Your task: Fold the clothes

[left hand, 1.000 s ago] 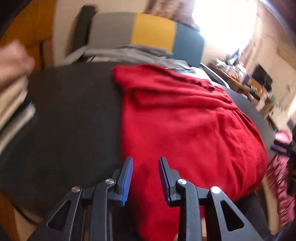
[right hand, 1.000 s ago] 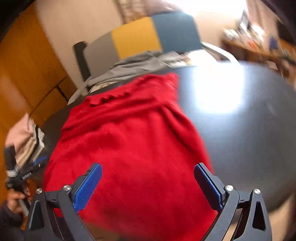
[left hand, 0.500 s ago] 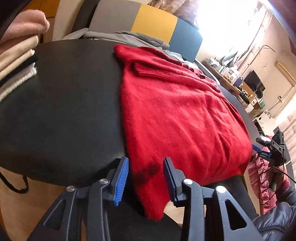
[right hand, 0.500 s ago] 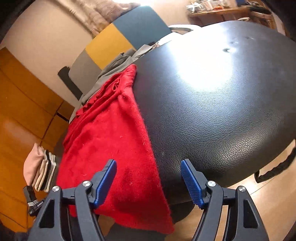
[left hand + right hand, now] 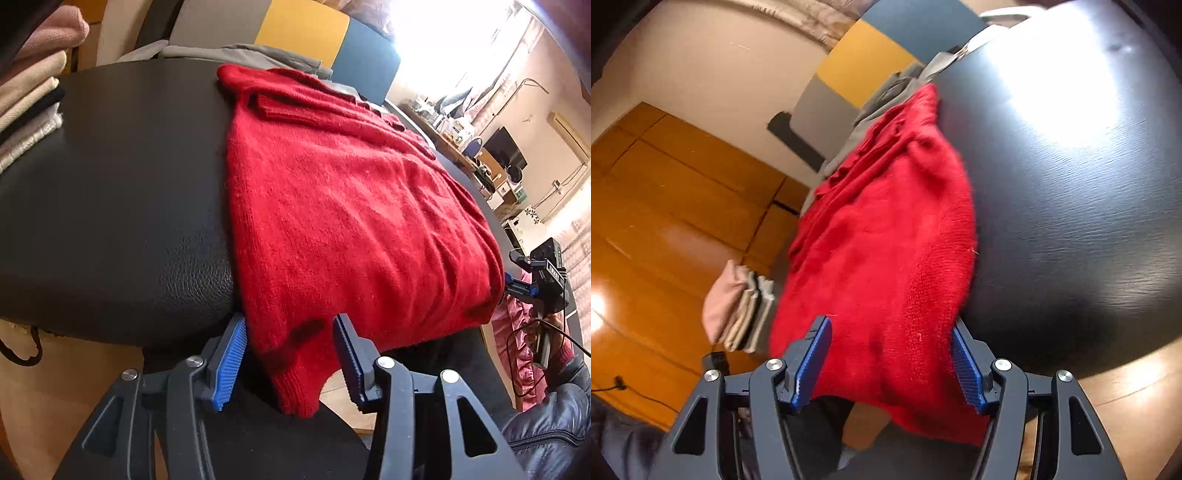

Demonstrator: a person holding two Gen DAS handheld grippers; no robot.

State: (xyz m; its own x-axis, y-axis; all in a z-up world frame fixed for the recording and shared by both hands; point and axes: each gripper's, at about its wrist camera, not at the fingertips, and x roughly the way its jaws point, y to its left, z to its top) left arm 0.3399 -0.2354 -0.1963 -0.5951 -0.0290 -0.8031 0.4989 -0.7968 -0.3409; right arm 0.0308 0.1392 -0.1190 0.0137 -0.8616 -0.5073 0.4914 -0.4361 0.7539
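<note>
Landmark: the black table [image 5: 110, 206], a round leather-textured top; every place below is given from it.
Folded stack: a pile of folded clothes [image 5: 29, 92] in pink, beige, black and grey sits at the table's far left edge.
Grey garment: a grey piece of clothing [image 5: 236, 51] lies bunched at the table's far edge, against the grey, yellow and blue chair back [image 5: 295, 29].
Red sweater: the red sweater [image 5: 332, 206] lies spread flat across the middle of the table, its near hem hanging over the near edge.
Left gripper: the left gripper [image 5: 288, 363] sits just below the table's near edge at the sweater's left hanging corner; that corner hangs between the blue pads, which do not press on it. Its jaws are opening, released.
Right gripper: the right gripper [image 5: 890, 363] is at the table's near edge at the sweater's right corner; the hanging hem [image 5: 923, 398] lies between its pads. Its jaws are closing, and the right-hand pad lies against the fabric's edge; a firm pinch cannot be told, so it counts as not yet clamped.
Floor: a wooden floor [image 5: 665, 221] shows beyond the table's left side in the right wrist view.
</note>
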